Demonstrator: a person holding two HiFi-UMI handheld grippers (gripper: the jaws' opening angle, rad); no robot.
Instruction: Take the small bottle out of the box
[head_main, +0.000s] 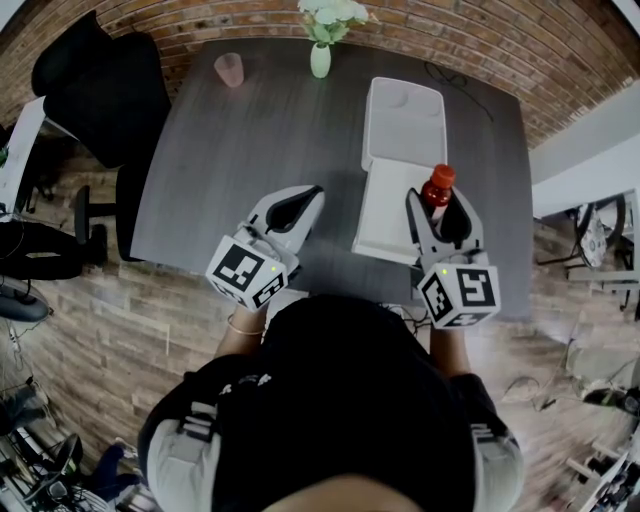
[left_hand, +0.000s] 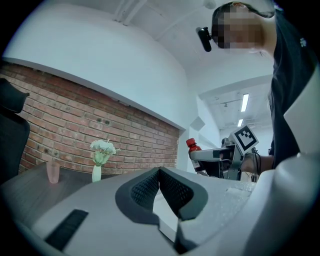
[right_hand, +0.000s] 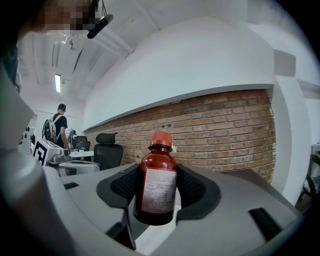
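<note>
Gripping the small bottle (right_hand: 158, 185) by its brown body, my right tongs (head_main: 437, 203) reach forward from close to my chest, with the marker cube (head_main: 460, 294) at the rear, nearest me. The pads press on either side of the bottle, which stands upright between them with its red cap on top and its label facing the tongs' camera. In the head view the bottle sits over the near right part of the open white box (head_main: 400, 125), and I cannot tell whether its base is touching the box. The box lies on the grey worktop (head_main: 260, 130) with both halves laid flat. My left tongs (head_main: 312, 193) are pressed together with nothing between them. They sit just left of the box, angled forward and a little to the right, low over the worktop's near edge. At the far edge are a pale green vase (head_main: 320, 60) of flowers and a pink cup (head_main: 230, 70), well apart from both tongs
</note>
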